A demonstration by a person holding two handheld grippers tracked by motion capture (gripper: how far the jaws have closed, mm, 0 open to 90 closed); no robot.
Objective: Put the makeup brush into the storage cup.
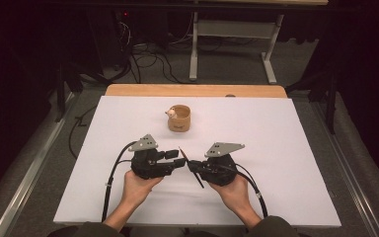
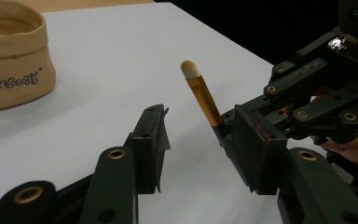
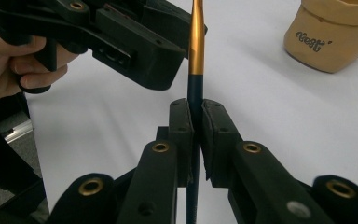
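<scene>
A makeup brush (image 1: 183, 154) with a gold ferrule (image 3: 196, 51), a dark handle and a pale tip (image 2: 189, 69) stands tilted above the white sheet. My right gripper (image 3: 196, 135) is shut on its dark handle; in the high view this gripper (image 1: 191, 166) sits just right of centre. My left gripper (image 2: 200, 140) is open, and the brush rises in the gap near its right jaw, not pinched by it. From above, the left gripper (image 1: 179, 159) faces the right one, almost tip to tip.
A tan fabric cup (image 1: 179, 118) marked "Best" (image 2: 14, 60) stands upright behind the grippers, with a small white item (image 1: 170, 113) at its rim. The white sheet (image 1: 276, 138) covers a wooden table (image 1: 197, 90). Hands (image 1: 135, 187) grip both tools.
</scene>
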